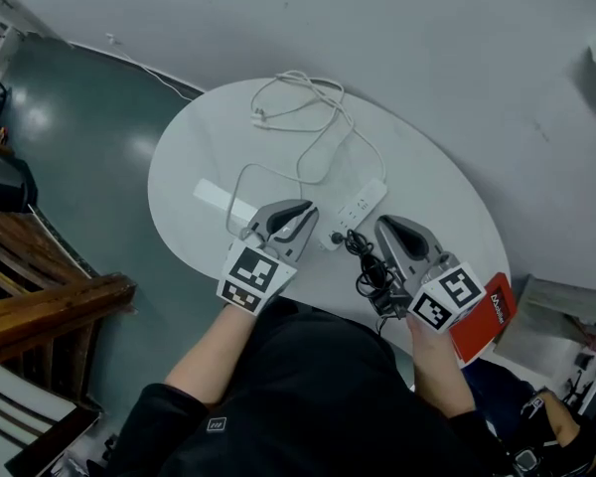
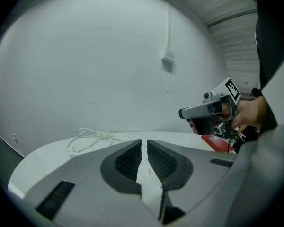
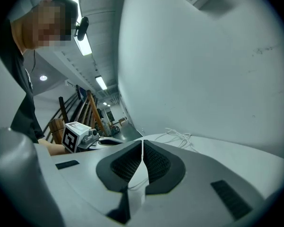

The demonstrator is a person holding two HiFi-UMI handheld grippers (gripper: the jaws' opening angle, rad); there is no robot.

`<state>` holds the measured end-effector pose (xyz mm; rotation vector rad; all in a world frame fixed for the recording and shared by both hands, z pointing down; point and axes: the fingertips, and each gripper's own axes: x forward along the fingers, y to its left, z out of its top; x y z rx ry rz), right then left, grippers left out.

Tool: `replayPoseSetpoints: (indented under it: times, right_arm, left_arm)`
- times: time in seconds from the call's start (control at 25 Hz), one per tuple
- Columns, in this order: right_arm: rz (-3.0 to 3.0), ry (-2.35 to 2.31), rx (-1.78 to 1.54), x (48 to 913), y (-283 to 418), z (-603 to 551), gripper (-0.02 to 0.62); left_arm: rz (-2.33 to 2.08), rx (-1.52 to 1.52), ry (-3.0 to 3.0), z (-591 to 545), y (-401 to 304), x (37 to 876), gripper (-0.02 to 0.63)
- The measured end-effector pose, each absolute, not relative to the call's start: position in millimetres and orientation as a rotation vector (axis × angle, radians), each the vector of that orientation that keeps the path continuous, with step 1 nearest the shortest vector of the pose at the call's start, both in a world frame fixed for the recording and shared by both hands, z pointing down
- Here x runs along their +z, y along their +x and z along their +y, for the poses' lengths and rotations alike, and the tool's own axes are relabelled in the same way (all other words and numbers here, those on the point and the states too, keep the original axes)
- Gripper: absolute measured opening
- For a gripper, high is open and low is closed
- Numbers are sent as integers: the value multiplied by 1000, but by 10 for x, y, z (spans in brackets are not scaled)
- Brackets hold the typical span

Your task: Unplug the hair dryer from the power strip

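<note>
A white power strip (image 1: 359, 207) lies on the round white table (image 1: 189, 167), its white cable (image 1: 308, 117) looped toward the far edge. A black plug (image 1: 338, 238) sits at the strip's near end, and its black cord (image 1: 371, 278) lies bunched beside it, running under my right hand. No hair dryer body shows. My left gripper (image 1: 300, 210) hovers just left of the plug, jaws shut and empty (image 2: 144, 143). My right gripper (image 1: 385, 225) hangs over the black cord just right of the plug, also shut on nothing (image 3: 142, 143).
A flat white bar (image 1: 223, 203) lies on the table left of the left gripper. A red box (image 1: 487, 318) sits at the table's near right edge. Wooden furniture (image 1: 40, 311) stands on the floor at the left. A grey wall runs behind the table.
</note>
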<state>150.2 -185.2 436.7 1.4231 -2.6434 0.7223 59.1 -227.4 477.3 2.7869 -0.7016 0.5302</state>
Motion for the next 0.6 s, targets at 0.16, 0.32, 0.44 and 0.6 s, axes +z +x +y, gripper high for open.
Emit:
replayPoseSetpoints:
  times: [0.16,0.32,0.44,0.6]
  right_arm:
    - [-2615,1377,781,4568,1511,-1890,37]
    - [-2598,1289,829,4732,1448,-1899,38]
    - [-2582,1257,866,4844,1425,-1903,38]
    - [-2574,1224,908,4936,1394,-1900,38]
  left_arm:
    - [-671,625,2746,-2212,627,5092,82]
    - [-604,696,2731,-2109,713,5358,109]
    - [-530,712,2730,-2007,827,5501,130]
    - [-441,690,2731,-1896,972,5621,153]
